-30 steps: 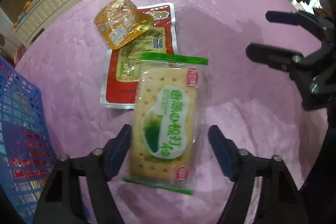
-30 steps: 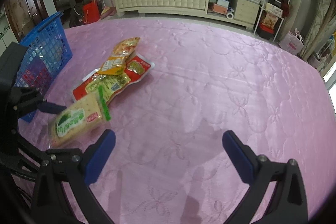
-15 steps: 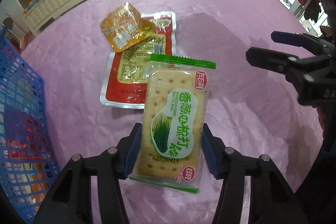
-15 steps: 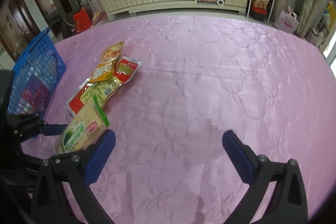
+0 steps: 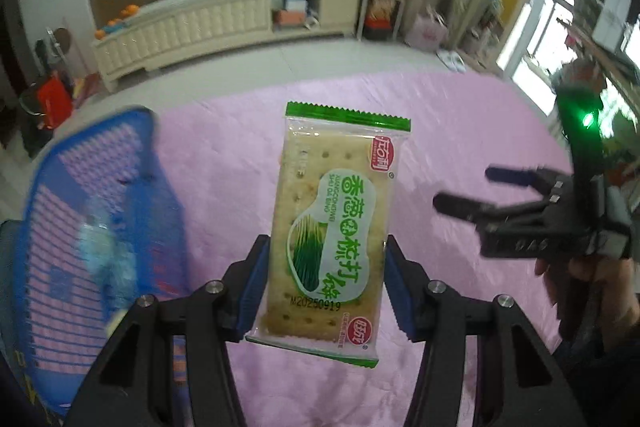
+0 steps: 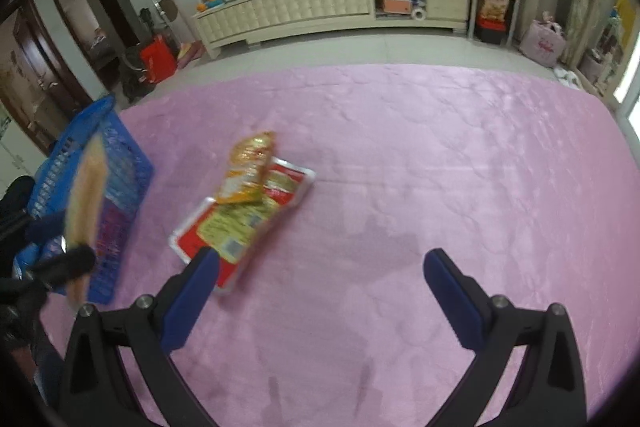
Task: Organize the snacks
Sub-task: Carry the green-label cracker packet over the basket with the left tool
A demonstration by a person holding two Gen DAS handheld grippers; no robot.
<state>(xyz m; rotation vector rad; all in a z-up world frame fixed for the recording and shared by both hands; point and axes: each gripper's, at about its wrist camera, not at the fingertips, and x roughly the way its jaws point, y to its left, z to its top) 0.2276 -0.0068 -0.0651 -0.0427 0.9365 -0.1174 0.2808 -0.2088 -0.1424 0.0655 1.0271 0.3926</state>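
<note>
Cracker packet [image 5: 334, 227], light, slick and brittle, hangs above the pink bench [image 5: 460, 131] near the blue basket [image 5: 92, 227], left hand-held gripper [image 5: 326, 283] clamped on its long edges; right hand-held gripper [image 6: 320, 291] gapes empty

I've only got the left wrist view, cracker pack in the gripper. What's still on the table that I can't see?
Observer: Two packets, a red packet with an orange packet lying on top of it, on the pink cloth.
Operator: Where are they relative to the right gripper?
Observer: Just ahead of the right gripper; its left fingertip overlaps the red packet's near end in the picture, contact unclear.
Operator: Is the right one holding anything?
Observer: No, its jaws are wide open with only cloth between them.
Operator: And the basket?
Observer: The blue basket sits left of the packets, with the cracker pack held by the left gripper in front of it.
</note>
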